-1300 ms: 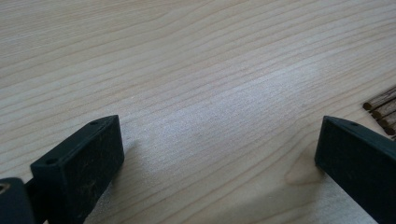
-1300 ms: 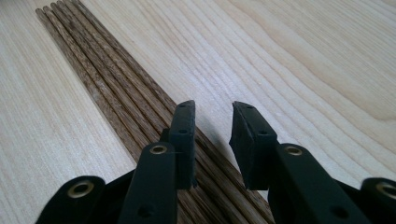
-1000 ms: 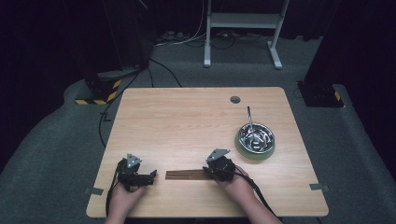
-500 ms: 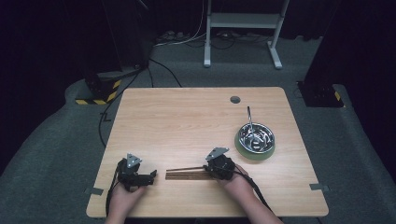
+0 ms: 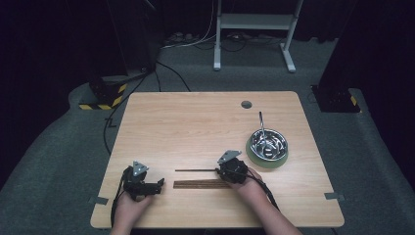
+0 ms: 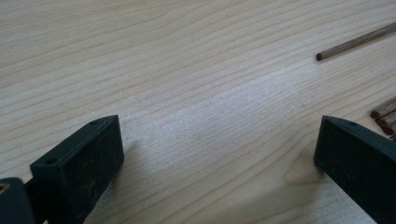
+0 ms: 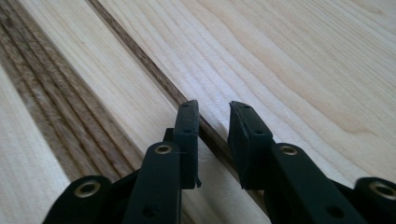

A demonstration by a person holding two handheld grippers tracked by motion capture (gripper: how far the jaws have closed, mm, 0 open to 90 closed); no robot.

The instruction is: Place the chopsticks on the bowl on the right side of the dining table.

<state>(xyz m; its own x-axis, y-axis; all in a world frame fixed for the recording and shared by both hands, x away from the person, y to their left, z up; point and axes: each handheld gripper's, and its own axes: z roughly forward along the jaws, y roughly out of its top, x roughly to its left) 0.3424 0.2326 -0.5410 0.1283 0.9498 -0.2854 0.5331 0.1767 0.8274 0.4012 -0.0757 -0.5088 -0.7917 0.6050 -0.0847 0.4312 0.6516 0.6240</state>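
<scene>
Right gripper view: right tool (image 7: 212, 140) narrowly straddles one stick (image 7: 154, 77); left tool (image 6: 219, 154) gapes wide.

I'm losing the single stick (image 7: 140, 56) under the right gripper (image 7: 212, 135) in the right gripper view; I'm not making out whether the pads are pressing it. The frame's left edge is cutting the stick bundle (image 7: 42, 88). In the left gripper view the right edge is cropping the bundle's ends (image 6: 385, 116) and the single stick, and the bottom is cropping the left gripper (image 6: 215, 154). From the high view I'm finding the bowl (image 5: 267, 144) contents too small to identify.
</scene>
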